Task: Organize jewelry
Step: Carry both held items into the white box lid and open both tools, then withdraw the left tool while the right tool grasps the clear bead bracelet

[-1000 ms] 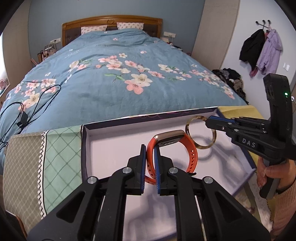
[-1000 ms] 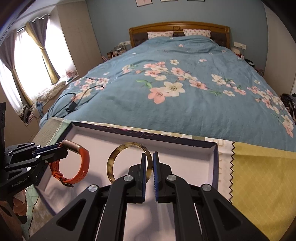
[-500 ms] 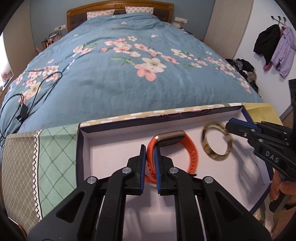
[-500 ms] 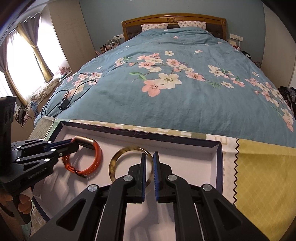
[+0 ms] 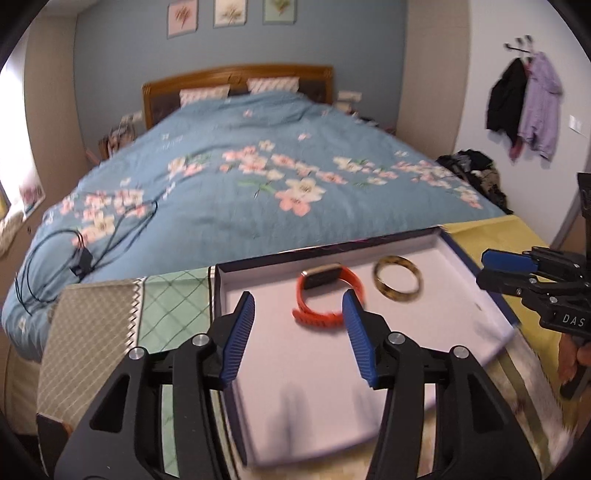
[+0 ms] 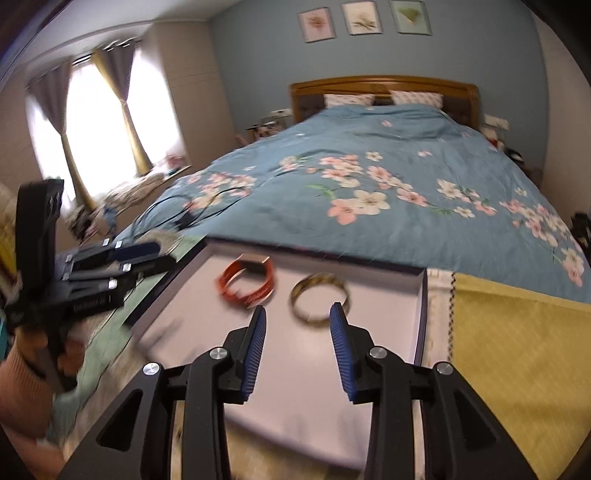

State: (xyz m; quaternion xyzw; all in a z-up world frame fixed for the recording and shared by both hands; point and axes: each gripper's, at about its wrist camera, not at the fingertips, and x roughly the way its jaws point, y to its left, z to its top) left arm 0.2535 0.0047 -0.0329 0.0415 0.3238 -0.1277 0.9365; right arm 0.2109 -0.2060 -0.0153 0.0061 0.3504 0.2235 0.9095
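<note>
Orange watch band (image 5: 325, 295) and tortoiseshell bangle (image 5: 397, 282) lie side by side in the tray (image 5: 461, 258). Your left gripper (image 5: 298, 334) and right gripper (image 6: 297, 345) are both spread, empty. Looks done; nothing else visible to sort.

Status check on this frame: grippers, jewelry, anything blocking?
Left gripper open, right gripper open, both empty. Orange watch band and tortoiseshell bangle lie apart inside the box. Nothing blocking.

We are in a home bedroom: a wide bed (image 6: 388, 177) under a blue floral duvet, a wooden headboard (image 6: 384, 86) with pillows, three framed prints (image 6: 364, 18) above, a curtained window (image 6: 99, 122), and jackets (image 5: 524, 99) hung on wall hooks.
</note>
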